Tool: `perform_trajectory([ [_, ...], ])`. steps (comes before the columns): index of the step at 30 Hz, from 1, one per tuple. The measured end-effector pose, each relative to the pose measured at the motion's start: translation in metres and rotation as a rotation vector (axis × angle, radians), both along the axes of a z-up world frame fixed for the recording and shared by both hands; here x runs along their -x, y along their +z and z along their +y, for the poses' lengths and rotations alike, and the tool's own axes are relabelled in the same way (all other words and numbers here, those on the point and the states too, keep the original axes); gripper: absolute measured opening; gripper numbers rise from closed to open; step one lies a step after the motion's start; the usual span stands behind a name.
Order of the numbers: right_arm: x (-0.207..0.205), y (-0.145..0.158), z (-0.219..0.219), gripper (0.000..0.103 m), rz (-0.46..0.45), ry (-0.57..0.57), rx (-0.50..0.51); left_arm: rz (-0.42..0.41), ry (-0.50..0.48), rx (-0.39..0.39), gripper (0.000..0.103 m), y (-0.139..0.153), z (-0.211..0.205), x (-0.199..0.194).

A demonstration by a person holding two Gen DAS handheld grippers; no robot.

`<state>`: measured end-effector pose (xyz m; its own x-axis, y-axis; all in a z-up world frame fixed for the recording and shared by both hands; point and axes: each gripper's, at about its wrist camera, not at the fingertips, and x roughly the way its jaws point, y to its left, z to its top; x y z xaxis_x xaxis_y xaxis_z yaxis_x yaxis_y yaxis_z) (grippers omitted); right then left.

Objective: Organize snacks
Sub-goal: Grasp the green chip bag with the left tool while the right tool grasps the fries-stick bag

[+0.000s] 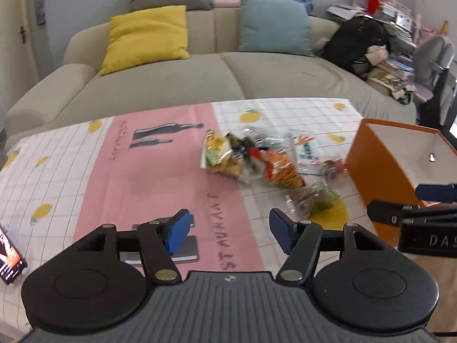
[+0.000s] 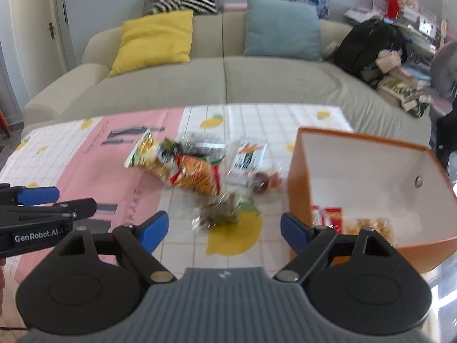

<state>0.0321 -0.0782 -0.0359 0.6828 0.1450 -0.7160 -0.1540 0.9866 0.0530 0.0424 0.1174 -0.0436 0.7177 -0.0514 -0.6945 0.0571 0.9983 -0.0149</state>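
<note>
The left hand-held gripper [image 1: 228,228] hangs over the worktop [image 1: 160,177] with its blue-padded jaws spread wide and nothing between them. The right hand-held gripper [image 2: 224,228] is just as wide and empty, its right finger near the front corner of the orange box [image 2: 297,177].

The worktop wears a smooth cloth: white squares with yellow lemons, and a broad pink band printed with dark bottles and letters. A loose heap of snack packets [image 2: 188,168] lies in the middle, crinkly and shiny: a yellow-green bag, an orange-red one, a white flat packet, and a clear bag of something greenish-brown nearest the grippers. The blur makes the labels unreadable.

The box stands to the right of the heap, stiff-sided, white inside, with a couple of packets [image 2: 328,217] already at its bottom. A phone [image 1: 10,254] lies at the left edge with its screen lit.

Beyond the worktop sits a soft beige sofa [image 1: 171,85] with a yellow cushion [image 1: 145,37], a teal cushion [image 1: 274,23] and a black backpack [image 1: 357,43]. Cluttered shelves fill the right corner.
</note>
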Motion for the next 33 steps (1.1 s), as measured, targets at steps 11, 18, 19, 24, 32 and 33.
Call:
perform_trajectory([
  [11,-0.038,-0.035,0.028,0.083,0.046,0.055,0.066,0.063,0.034,0.077,0.075,-0.023,0.029,-0.025],
  [18,-0.074,-0.047,0.041,0.082,0.053,0.1,0.105,0.082,0.031,0.098,0.075,-0.03,0.033,-0.062],
  [19,-0.079,-0.048,0.044,0.082,0.049,0.113,0.112,0.081,0.033,0.095,0.075,-0.03,0.034,-0.069],
  [24,-0.108,-0.053,0.06,0.082,0.043,0.149,0.134,0.073,0.034,0.105,0.078,-0.029,0.039,-0.108],
  [32,-0.151,-0.067,0.081,0.082,0.065,0.165,0.155,0.137,0.058,0.23,0.079,-0.056,0.051,-0.164],
  [33,-0.156,-0.069,0.082,0.082,0.071,0.164,0.157,0.146,0.067,0.249,0.079,-0.06,0.053,-0.168],
])
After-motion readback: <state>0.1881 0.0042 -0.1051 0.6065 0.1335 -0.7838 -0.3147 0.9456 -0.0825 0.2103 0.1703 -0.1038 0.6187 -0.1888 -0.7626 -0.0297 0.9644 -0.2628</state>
